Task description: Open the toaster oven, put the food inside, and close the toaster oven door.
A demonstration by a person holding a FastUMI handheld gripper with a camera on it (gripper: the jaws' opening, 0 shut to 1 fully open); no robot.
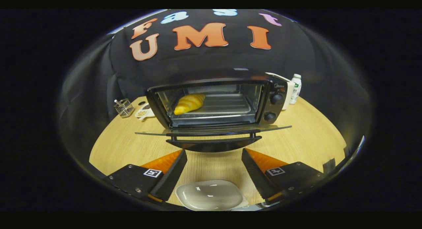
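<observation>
The gripper [214, 156] gapes wide and empty; beyond its fingers, what looks like a croissant [189, 103] lies inside the open toaster oven [270, 107] mid-desk.

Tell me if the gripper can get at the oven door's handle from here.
Probably yes: the gripper is open and holds nothing, and the handle of the lowered door lies just ahead of its fingers with only bare table between.

Gripper camera riding low over the wooden table [306, 136], looking forward along two spread fingers [171, 166] at frame bottom, facing the open toaster oven [214, 102] head-on, fairly near, at frame centre
</observation>
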